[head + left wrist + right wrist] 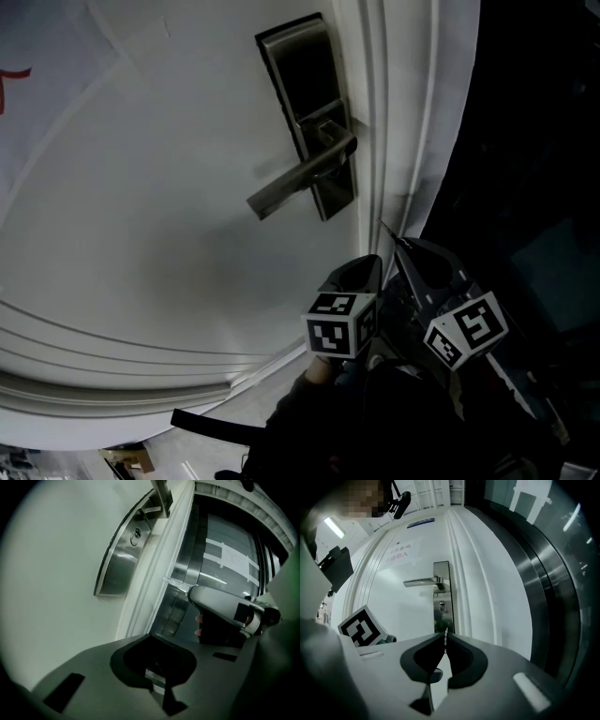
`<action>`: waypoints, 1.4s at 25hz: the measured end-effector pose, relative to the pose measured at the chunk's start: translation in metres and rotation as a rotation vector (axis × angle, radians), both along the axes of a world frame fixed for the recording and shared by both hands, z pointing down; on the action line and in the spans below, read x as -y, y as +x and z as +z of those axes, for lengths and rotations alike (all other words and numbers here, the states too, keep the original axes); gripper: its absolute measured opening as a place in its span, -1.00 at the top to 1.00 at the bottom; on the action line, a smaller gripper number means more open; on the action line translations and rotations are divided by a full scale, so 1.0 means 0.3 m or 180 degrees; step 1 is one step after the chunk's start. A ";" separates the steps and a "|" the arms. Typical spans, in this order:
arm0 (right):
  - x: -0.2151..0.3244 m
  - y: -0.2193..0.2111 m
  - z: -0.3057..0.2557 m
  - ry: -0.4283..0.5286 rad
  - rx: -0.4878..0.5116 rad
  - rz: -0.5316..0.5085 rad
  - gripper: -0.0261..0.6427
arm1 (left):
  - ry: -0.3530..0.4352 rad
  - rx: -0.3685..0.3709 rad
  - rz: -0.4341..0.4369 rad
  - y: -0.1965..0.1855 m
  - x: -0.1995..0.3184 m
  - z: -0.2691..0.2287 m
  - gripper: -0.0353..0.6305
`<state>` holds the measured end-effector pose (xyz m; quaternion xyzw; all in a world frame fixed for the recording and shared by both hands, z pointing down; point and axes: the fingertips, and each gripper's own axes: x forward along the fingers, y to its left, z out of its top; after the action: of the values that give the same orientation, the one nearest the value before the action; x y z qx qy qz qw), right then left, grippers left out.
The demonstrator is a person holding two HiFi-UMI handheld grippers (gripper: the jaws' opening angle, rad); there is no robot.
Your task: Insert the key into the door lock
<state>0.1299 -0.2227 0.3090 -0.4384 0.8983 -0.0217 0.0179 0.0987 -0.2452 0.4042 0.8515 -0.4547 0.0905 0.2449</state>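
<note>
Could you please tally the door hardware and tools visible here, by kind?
grippers: 2, left gripper and right gripper
key: 1
lever handle: 1
lock plate: 1
keyhole: 1
total: 6

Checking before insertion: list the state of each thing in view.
Keyhole: empty.
Key: gripped edge-on, not yet inserted.
Right tongs: shut on the key.
Left tongs: shut, empty.
Handle: level, not pressed.
</note>
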 end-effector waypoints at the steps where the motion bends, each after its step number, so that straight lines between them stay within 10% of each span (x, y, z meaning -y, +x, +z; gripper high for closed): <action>1: 0.010 -0.006 -0.018 0.0093 -0.0080 0.0010 0.89 | 0.0028 0.0001 -0.0010 -0.002 0.011 -0.016 0.89; 12: 0.105 -0.093 -0.222 0.1004 -0.1000 0.0106 0.89 | 0.0252 0.0077 -0.0038 -0.049 0.127 -0.149 0.89; 21: 0.124 -0.154 -0.236 0.2114 -0.2640 0.0115 0.89 | 0.0173 0.0035 0.0106 -0.051 0.151 -0.124 0.89; 35: 0.143 -0.202 -0.211 0.2633 -0.3736 0.0127 0.89 | -0.0007 -0.0069 0.0170 -0.060 0.177 -0.079 0.89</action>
<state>0.0694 -0.2656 0.2457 -0.3513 0.6862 0.5602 -0.3030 0.0809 -0.2984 0.3806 0.8640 -0.4290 0.0882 0.2482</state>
